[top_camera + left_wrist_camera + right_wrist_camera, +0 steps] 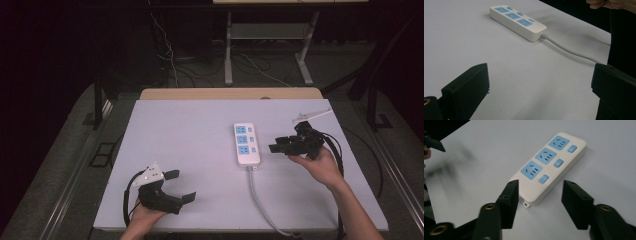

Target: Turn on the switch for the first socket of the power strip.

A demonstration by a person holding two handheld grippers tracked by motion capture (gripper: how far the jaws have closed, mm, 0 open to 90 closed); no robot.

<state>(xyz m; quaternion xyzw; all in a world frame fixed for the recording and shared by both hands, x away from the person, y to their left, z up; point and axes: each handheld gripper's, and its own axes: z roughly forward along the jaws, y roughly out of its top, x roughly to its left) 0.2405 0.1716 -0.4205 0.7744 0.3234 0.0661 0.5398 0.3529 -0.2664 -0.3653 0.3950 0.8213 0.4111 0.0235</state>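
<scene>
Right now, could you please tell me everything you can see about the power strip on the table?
The power strip is a white, plastic-looking bar lying flat on the pale table, right of centre. Its top carries three blue sockets in a row, each beside a small blue switch. A grey cable leaves its near end toward the table's front edge. Nothing else touches it.

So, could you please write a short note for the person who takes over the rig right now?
Left claw: open, nothing in it, resting low at the near left of the table.
Right claw: jaws apart, nothing between them, held in the air to the right of the power strip and pointed at it.
Power strip: lies flat near the middle of the table, three blue sockets with a switch beside each; its cable runs off the near edge.
Done: nothing certain; the sockets have no plug in them.
Left: probably work on the strip's switches; approach from the right.
</scene>
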